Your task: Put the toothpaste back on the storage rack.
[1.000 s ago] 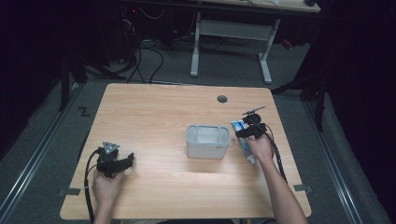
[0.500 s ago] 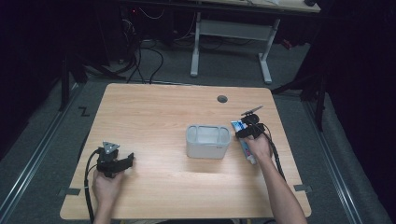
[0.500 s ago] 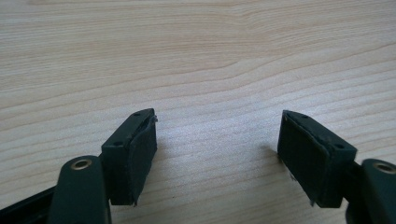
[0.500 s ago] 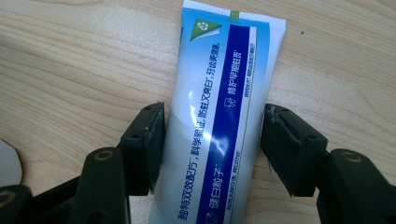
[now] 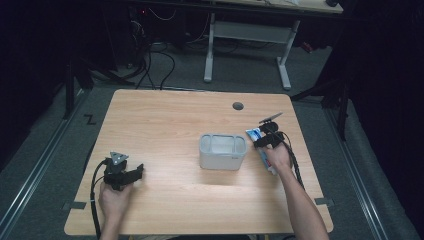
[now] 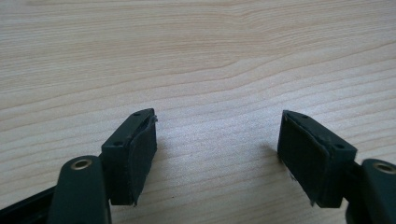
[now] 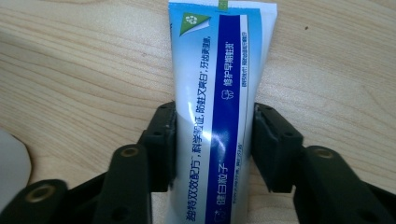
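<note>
My right gripper (image 7: 212, 144) has just been closing, and now both pads pinch the tube (image 7: 217, 93) that lies flat between the jaws, so I think I have it and can lift it toward the bin (image 5: 223, 151) next. The tube is soft, shiny plastic, blue and white, flat at the far end past the jaws. My left gripper (image 6: 217, 140) rests spread wide with only smooth wood table (image 6: 196, 56) between its jaws.
</note>
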The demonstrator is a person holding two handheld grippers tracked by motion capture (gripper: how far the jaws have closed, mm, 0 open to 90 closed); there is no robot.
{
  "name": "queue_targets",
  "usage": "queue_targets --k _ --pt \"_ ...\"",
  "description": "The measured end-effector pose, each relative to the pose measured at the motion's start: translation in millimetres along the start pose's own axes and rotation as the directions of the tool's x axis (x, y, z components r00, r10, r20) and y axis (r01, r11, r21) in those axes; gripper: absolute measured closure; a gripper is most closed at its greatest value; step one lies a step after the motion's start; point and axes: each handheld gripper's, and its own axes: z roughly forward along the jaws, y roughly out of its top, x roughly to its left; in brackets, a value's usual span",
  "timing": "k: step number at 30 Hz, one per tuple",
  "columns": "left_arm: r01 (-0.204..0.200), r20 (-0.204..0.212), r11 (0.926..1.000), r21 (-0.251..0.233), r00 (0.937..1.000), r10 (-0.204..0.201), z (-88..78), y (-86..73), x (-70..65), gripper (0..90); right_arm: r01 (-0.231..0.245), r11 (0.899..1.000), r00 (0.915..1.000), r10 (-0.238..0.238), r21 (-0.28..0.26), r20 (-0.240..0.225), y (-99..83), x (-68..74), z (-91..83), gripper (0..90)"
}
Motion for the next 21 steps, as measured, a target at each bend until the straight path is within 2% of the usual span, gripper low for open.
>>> queue_targets --k 3,6,15,21 --pt "-0.003 0.001 1.0 0.003 1.0 0.003 -0.1 0.1 -0.2 28.8 0.002 1.0 0.9998 -0.002 -0.01 -0.019 0.0 -3.5 -4.8 65.2" --pt "-0.004 -0.001 1.0 0.002 1.0 0.004 0.1 0.1 -0.3 28.9 0.006 1.0 0.9992 -0.006 -0.011 -0.04 0.1 -5.3 -7.2 68.6" --pt "-0.004 -0.001 1.0 0.002 1.0 0.004 0.1 0.1 -0.4 29.0 0.019 1.0 0.9978 -0.02 -0.009 -0.063 -3.3 -7.2 -13.6 70.8" --pt "-0.003 0.001 1.0 0.003 1.0 0.003 -0.1 0.1 -0.1 29.0 0.028 0.999 0.9968 -0.032 -0.044 -0.074 -5.2 -6.3 -25.2 71.1"
